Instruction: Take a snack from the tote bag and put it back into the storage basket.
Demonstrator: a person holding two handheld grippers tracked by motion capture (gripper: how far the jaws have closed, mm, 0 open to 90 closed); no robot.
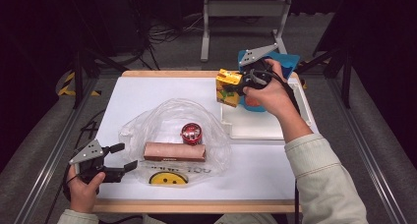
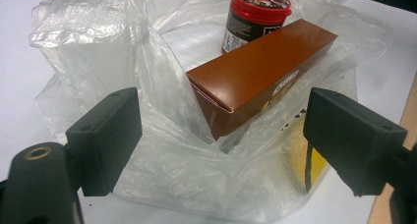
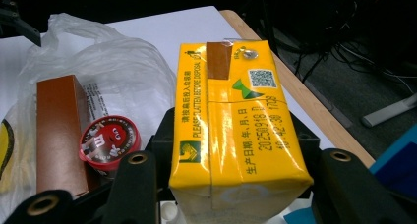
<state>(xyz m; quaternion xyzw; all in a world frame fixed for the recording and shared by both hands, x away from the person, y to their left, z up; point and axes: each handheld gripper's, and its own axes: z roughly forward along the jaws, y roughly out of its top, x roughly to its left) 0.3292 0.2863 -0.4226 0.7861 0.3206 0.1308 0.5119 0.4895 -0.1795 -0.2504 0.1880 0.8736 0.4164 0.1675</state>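
**Right gripper carries the yellow carton**

The right gripper [image 1: 235, 86] has its jaws half-closed, clamped on the yellow carton [image 3: 236, 130], lifted above the white tray [image 1: 260, 128]. The left gripper [image 1: 120, 157] gapes wide, holding nothing, with the plastic bag [image 2: 162, 150] just ahead, brown box [image 2: 260, 79] and red-lidded jar [image 2: 255, 13] inside.
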